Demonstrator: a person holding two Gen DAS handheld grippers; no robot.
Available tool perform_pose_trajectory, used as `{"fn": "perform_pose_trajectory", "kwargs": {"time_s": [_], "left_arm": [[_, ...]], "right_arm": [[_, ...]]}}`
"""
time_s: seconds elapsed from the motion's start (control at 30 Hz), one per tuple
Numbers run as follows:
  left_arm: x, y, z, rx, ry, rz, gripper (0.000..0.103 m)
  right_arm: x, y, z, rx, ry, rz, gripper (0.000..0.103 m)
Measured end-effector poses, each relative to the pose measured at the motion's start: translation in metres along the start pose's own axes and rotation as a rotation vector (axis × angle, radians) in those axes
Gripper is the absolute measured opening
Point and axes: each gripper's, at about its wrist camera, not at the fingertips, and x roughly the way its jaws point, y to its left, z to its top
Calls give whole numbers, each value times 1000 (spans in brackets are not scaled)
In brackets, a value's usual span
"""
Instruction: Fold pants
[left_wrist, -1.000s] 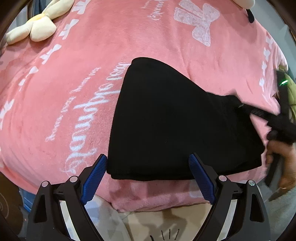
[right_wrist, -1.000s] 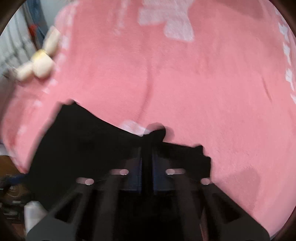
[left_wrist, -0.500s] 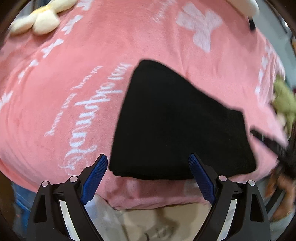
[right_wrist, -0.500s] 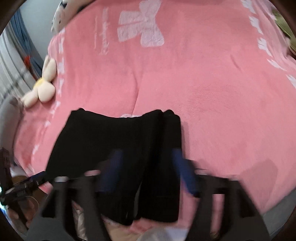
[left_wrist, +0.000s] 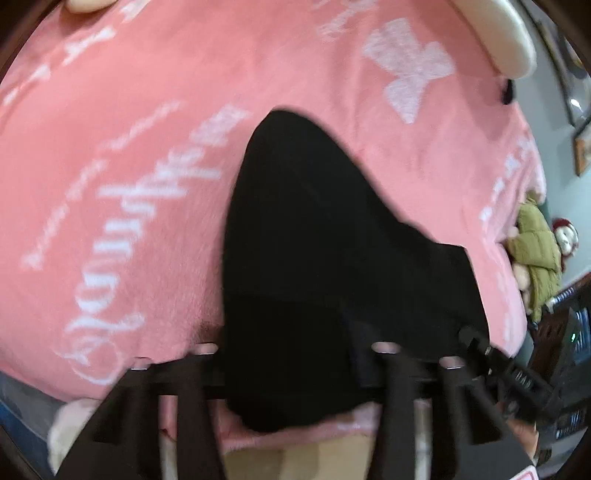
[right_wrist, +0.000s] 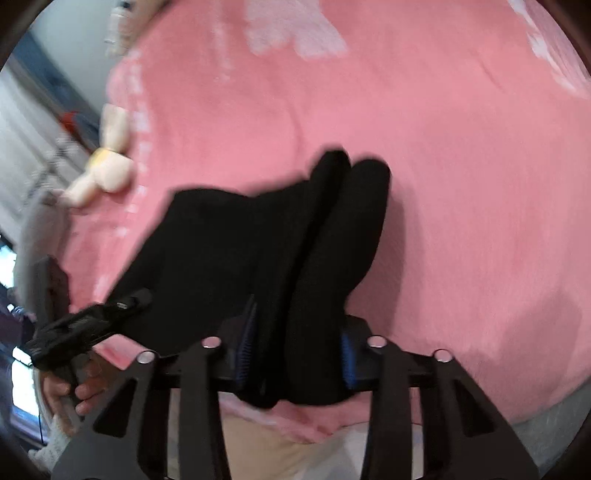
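The black pants (left_wrist: 332, 258) lie folded at the bed's (left_wrist: 110, 147) near edge. They look soft and limp, best gripped at thick folded edges. My right gripper (right_wrist: 295, 354) clamps the bunched near fold; whether my left gripper (left_wrist: 291, 354) grips, I cannot tell.

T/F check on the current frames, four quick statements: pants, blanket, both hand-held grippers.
1. The black pants lie on a pink blanket. True.
2. The right hand-held gripper has pants fabric between its blue pads. True.
3. The pants are spread out full length. False: they are folded into a compact stack near the blanket's near edge.
4. A green plush toy sits on the pants. False: it is cream and yellow, lying on the blanket, apart from them.
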Motion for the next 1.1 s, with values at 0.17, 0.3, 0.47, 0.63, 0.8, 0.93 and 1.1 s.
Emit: {"fn": "perform_pose_trajectory", "kwargs": {"time_s": [0.17,0.3,0.47,0.63,0.8,0.93,1.1], "left_arm": [[-41,-1,-21,-44,12,-21,35],[-17,2,-47,-17,82,123,51],[-47,-21,-45,67,-87,246,65],[-50,-49,-35,217,-153,372,77],[-40,-44,-35,224,-114,375,77],[-29,-37,-37,200,-76,399,77],[-20,-24,-38,183,-40,422,77]], "right_arm": [[-23,15,-4,-77,-14,-13,41],[5,-20,-33,-30,100,-191,57],[-29,14,-23,-67,-50,-125,57],[9,24,13,-159,-22,-166,57],[62,11,36,-144,39,-180,40],[55,45,41,-220,45,-31,27],[15,76,48,-340,-90,-119,33]]}}
